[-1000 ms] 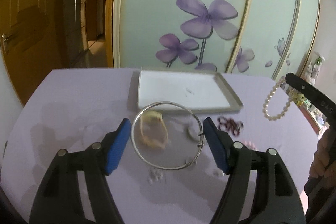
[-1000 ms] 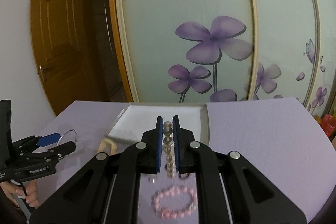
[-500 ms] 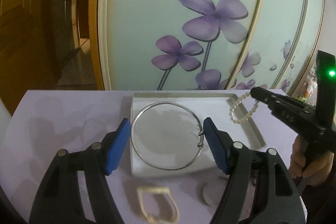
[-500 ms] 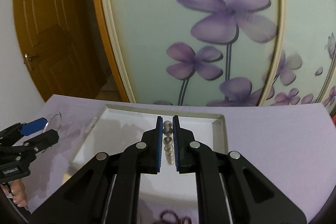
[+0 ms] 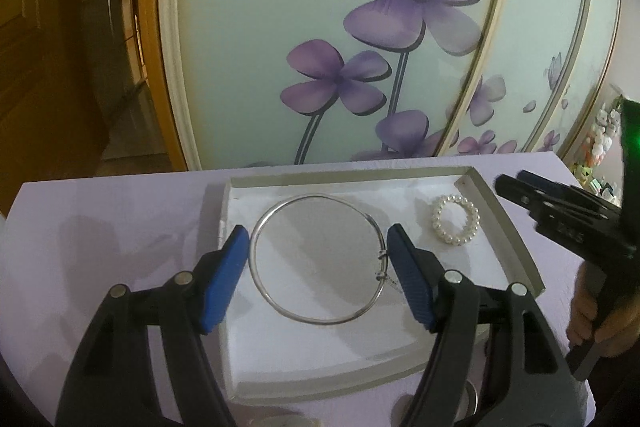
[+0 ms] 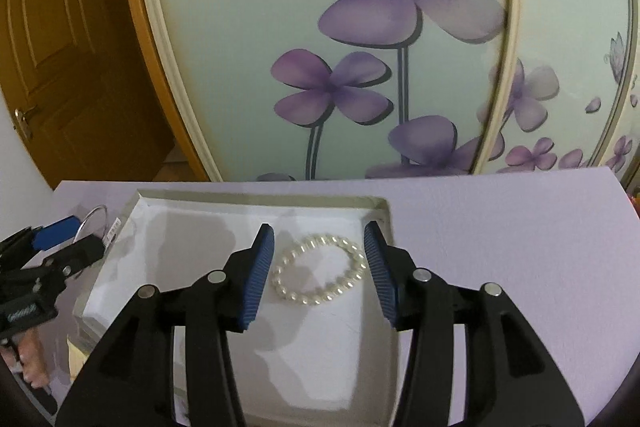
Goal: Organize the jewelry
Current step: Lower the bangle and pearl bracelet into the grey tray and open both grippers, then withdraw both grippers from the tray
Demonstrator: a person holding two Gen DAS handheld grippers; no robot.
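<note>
Over the shallow white rectangular tray (image 5: pixel 516 227), the left gripper (image 5: pixel 318 247) clamps the thin silver wire bangle (image 5: pixel 280 301) for placing, while the right gripper (image 6: pixel 319 247), jaws opening, has the white pearl bead bracelet (image 6: pixel 320 269) lying free between them on the tray's far right.

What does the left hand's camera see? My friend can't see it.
The left gripper holds a silver bangle over a white tray. A pearl bracelet lies in the tray's far right corner, and the right gripper is beside it.

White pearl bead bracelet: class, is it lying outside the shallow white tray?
No, the white pearl bead bracelet lies flat inside the shallow white tray, near its far corner.
</note>
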